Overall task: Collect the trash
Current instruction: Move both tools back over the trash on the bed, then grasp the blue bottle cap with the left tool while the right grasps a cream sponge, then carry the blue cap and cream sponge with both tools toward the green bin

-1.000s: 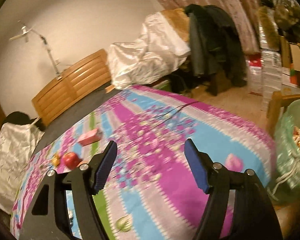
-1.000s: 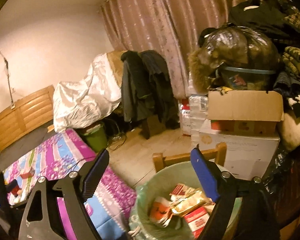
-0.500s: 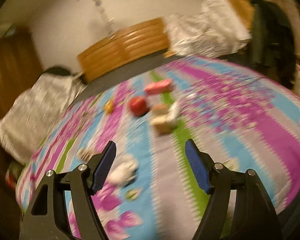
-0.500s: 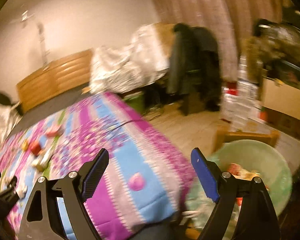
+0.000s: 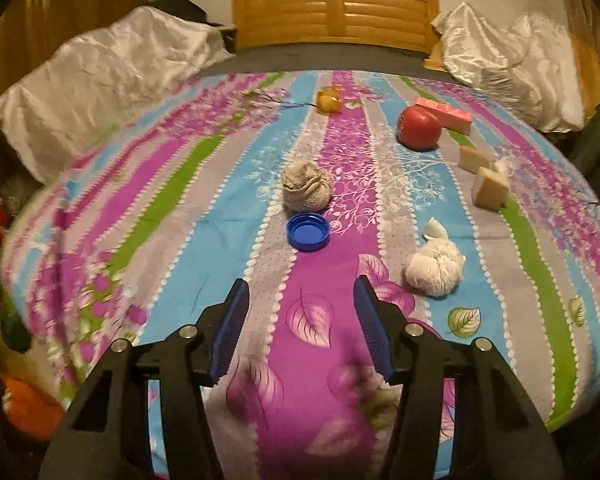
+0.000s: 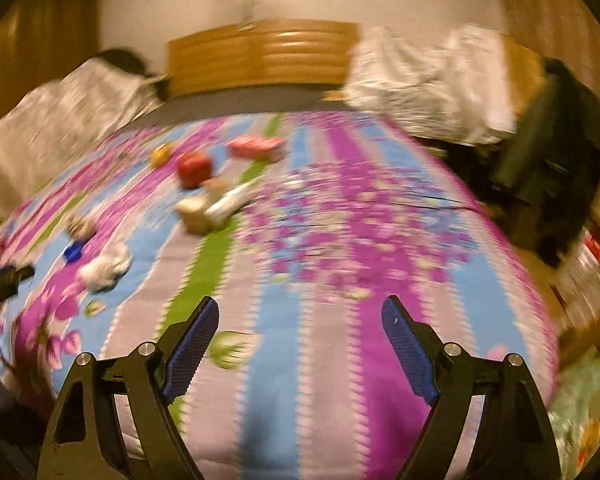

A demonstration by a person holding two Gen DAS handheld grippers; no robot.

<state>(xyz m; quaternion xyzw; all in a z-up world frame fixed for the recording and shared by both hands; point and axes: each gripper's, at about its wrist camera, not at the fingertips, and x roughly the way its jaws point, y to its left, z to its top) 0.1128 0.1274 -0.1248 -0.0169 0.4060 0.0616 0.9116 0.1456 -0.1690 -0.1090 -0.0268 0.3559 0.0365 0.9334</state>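
Scattered trash lies on a striped floral bedspread [image 5: 180,184]. In the left wrist view a blue bottle cap [image 5: 308,231] lies just ahead of my left gripper [image 5: 302,288], whose jaws are closing with nothing between them. Behind the cap sits a grey crumpled wad [image 5: 306,186]; a white crumpled tissue [image 5: 435,267] lies to the right. Farther off are a red apple [image 5: 419,127], a pink box [image 5: 444,114], two beige blocks [image 5: 489,188] and a yellow wrapper [image 5: 329,100]. My right gripper [image 6: 300,322] hangs open over bare bedspread [image 6: 340,240], with the blurred trash [image 6: 104,266] far to its left.
A wooden headboard [image 5: 334,14] and white satin pillows [image 5: 100,76] line the far end of the bed. A green-lined bin [image 6: 580,408] shows at the right wrist view's lower right edge, beside dark clothing [image 6: 548,128]. Orange and dark items [image 5: 24,400] lie beside the bed on the left.
Both views swung from the bin and the room's right side to face the bed's headboard. The trash now lies straight ahead of the left gripper, whose jaws have narrowed.
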